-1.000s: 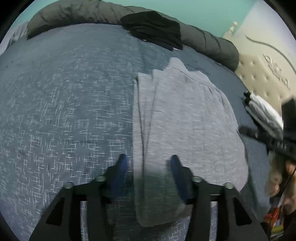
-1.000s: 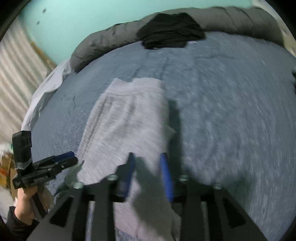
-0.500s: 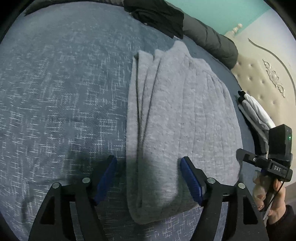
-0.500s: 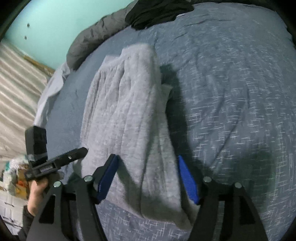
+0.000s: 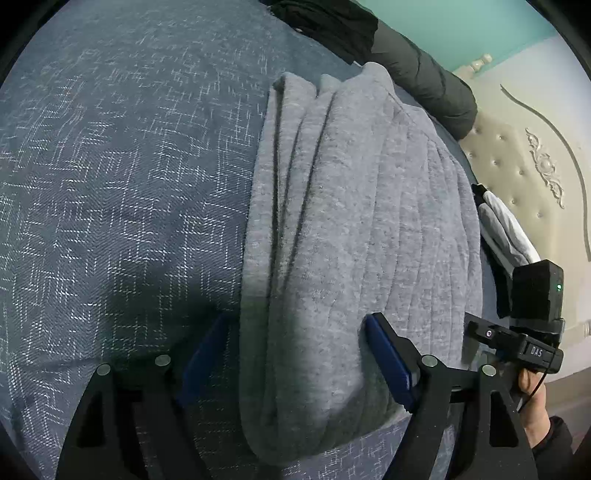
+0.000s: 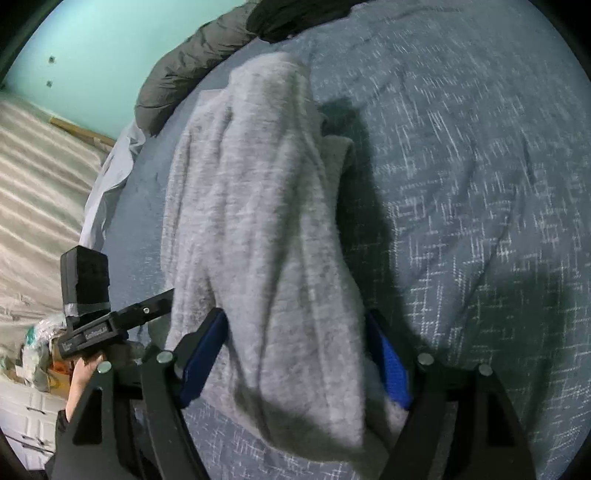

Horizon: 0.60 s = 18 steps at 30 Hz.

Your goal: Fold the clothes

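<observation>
A grey knit garment (image 5: 369,203), folded lengthwise into a long strip, lies on the blue-grey bedspread (image 5: 110,166). My left gripper (image 5: 295,321) is open low over its near end. One blue pad sits on the bedspread beside the layered left edge and the other rests over the cloth. In the right wrist view the same garment (image 6: 251,184) runs away from me. My right gripper (image 6: 297,317) straddles the garment's near right edge with its jaws opening. The cloth bulges between the fingers, and its edge half hides the right pad (image 6: 391,362).
A black garment (image 5: 332,22) lies on a dark grey rolled duvet (image 5: 424,74) at the bed's far end. White and dark clothes (image 5: 506,229) sit by the cream tufted headboard (image 5: 517,155). A hand (image 5: 532,391) holds the other gripper at the bed's edge. A white sheet (image 6: 110,177) hangs off the bed's far side.
Both grippers have sunk toward the garment and tipped further down. Their jaws have spread from narrow to wide, so the garment's near end now lies between the fingers of each.
</observation>
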Available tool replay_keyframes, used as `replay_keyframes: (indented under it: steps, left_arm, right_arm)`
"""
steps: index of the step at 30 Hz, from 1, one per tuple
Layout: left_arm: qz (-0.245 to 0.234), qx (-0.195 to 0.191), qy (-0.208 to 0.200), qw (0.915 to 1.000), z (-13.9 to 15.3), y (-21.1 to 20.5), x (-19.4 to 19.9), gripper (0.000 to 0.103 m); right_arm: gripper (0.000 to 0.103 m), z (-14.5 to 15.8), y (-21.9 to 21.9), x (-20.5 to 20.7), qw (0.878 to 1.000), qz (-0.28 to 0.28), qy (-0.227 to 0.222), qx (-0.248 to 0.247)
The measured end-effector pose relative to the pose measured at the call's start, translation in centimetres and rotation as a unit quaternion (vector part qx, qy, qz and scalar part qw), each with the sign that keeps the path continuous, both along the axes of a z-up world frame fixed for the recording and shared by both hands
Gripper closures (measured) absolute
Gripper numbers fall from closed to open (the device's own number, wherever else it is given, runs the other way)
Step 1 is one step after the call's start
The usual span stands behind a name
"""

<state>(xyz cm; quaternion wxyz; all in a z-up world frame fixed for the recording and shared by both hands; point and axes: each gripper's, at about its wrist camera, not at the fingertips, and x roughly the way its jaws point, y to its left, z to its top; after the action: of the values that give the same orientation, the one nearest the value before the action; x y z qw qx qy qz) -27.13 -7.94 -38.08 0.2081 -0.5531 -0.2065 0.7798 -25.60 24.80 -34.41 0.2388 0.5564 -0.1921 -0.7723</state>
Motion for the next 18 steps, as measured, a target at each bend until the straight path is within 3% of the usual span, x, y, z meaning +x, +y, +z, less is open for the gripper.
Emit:
replay_keyframes:
  steps: [13, 18]
  left_arm:
    - [-0.018, -0.002, 0.009, 0.9998, 0.6, 1.3, 1.1, 0.023]
    - [-0.019, -0.006, 0.014, 0.9997, 0.7, 1.6, 1.2, 0.028]
  right_arm:
    - [0.025, -0.9, -1.6, -0.7, 1.0, -0.005, 0.007, 0.017]
    - [0.042, -0.4, -2.4, -0.8, 1.0, 0.012, 0.02, 0.014]
